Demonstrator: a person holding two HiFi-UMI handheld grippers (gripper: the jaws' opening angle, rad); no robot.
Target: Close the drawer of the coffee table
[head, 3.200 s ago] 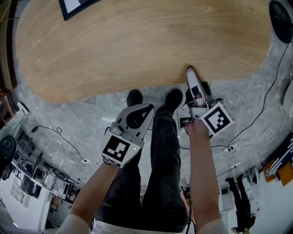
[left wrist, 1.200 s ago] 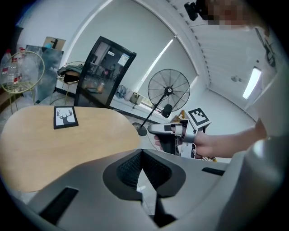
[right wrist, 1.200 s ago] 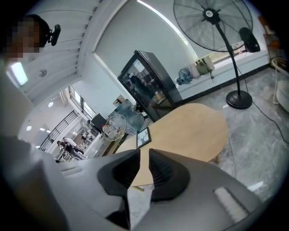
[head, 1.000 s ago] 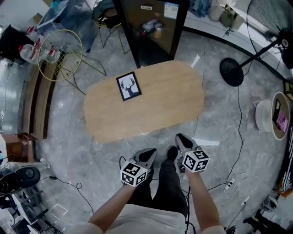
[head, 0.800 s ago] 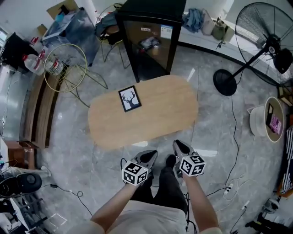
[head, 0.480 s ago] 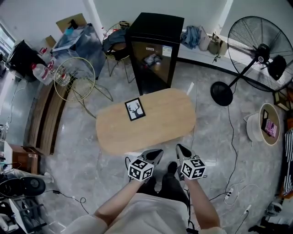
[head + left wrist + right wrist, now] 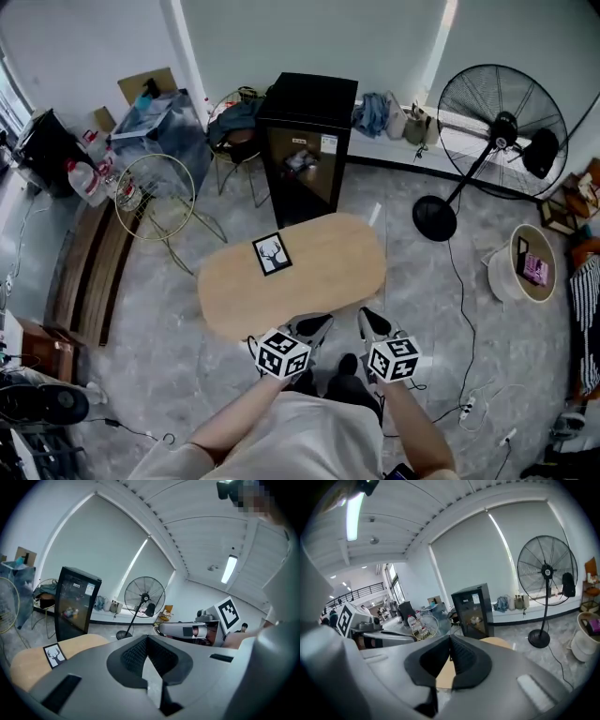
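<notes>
Grey marbled floor [image 7: 141,375] fills most of the head view, with cables trailing across it at the lower right. At the centre sits the oval wooden table [image 7: 328,267], and a small framed deer picture [image 7: 271,254] lies flat on its upper left part. Above the table in the frame stands a black glass-fronted cabinet [image 7: 307,141]. A tall pedestal fan [image 7: 502,127] is at the upper right, and a round wire guard [image 7: 155,192] leans at the left. A pale round tub [image 7: 522,270] sits at the right edge.

The person stands at the table's near edge, arms reaching up from the bottom of the frame. The left tool [image 7: 316,324] and the right tool [image 7: 371,321] are side by side, well apart from each other, their tips over the table's lower rim as seen from above.

From this height the table's drawer cannot be made out; only the top shows.

In the left gripper view the ribbed pads [image 7: 133,653] meet at their tips with nothing between them. The right gripper view shows the same: its pads [image 7: 465,657] are clenched together, empty, and touching nothing. Both tools are aimed out across the room, toward the table top and the cabinet.
</notes>
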